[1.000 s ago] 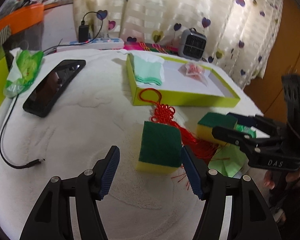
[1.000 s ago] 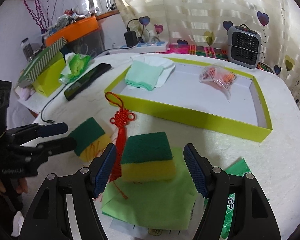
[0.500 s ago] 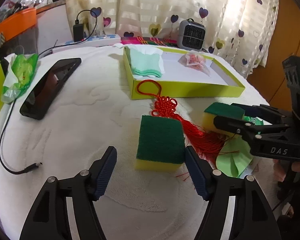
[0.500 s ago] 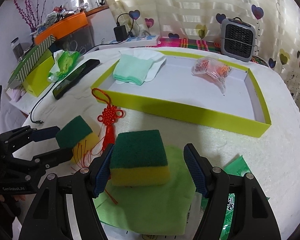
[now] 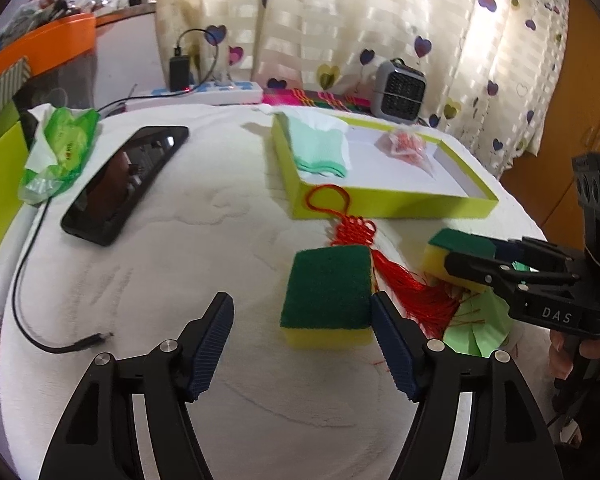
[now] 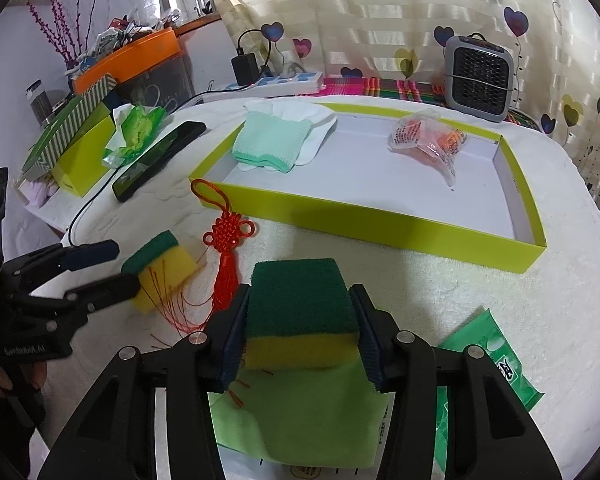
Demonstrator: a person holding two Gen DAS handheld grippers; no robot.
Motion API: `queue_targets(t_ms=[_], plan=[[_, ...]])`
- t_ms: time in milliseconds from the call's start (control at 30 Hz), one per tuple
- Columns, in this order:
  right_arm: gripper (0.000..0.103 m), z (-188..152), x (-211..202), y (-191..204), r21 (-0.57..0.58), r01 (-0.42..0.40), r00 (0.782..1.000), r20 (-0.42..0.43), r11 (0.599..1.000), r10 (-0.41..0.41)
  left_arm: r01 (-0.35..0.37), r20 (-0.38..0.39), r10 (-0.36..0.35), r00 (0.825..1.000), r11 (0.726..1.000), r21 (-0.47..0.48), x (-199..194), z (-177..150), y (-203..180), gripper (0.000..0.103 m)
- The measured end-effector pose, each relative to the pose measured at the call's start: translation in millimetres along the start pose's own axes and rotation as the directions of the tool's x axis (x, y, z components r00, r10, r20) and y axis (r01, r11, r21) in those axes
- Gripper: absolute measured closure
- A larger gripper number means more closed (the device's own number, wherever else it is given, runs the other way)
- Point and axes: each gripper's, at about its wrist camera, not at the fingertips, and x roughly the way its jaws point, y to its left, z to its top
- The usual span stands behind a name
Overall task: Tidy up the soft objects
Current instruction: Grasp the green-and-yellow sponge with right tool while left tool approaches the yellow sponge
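Green-topped sponge seemingly clamped in right tool, just closing; left tool wide apart.

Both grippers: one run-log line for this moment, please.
right gripper: closing on sponge | left gripper: open, opening, around second sponge | tray: no sponges

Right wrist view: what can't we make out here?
- Print on the light green cloth: cut off by the bottom edge.
- Green plastic packet: partly behind the right gripper.
- Contents of the clear crinkled bag in the yellow-green tray: too small.
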Motion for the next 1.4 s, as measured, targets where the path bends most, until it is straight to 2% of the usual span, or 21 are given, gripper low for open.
queue_targets(t_ms=[300, 633, 867, 1067, 1200, 1300, 1400], plan=[[0.053, 1, 0, 0, 0.001, -0.002, 1.000, 0.001, 1.000, 0.002, -0.034, 0.029, 0.037, 0.999, 0.994, -0.104, -7, 5, 33, 0.031], [0.053, 1, 1, 0, 0.008, -0.005, 1.000, 0.003, 1.000, 0.005, -0.077, 0.043, 0.085, 0.995, 0.984, -0.160, -10, 7, 53, 0.031], [0.054, 2, -3, -2, 0.019, 0.003, 0.999, 0.032, 1.000, -0.004, -0.143, 0.027, 0.153, 0.988, 0.966, -0.216, -9, 5, 71, 0.032], [0.054, 3, -5, -2, 0.024, 0.000, 0.999, 0.041, 1.000, -0.001, -0.144, 0.007, 0.151, 0.989, 0.954, -0.263, -7, 2, 87, 0.032], [0.054, 5, -9, -4, 0.033, 0.006, 0.998, 0.061, 0.999, -0.008, -0.114, 0.037, 0.128, 0.991, 0.955, -0.274, -14, 0, 86, 0.032], [0.054, 6, -11, -6, 0.041, 0.011, 0.997, 0.071, 0.999, -0.014, -0.138, 0.056, 0.160, 0.986, 0.951, -0.278, -17, 2, 84, 0.032], [0.054, 7, -13, -8, 0.046, 0.010, 0.997, 0.077, 0.999, -0.014, -0.163, 0.069, 0.195, 0.978, 0.935, -0.316, -23, 3, 89, 0.032]])
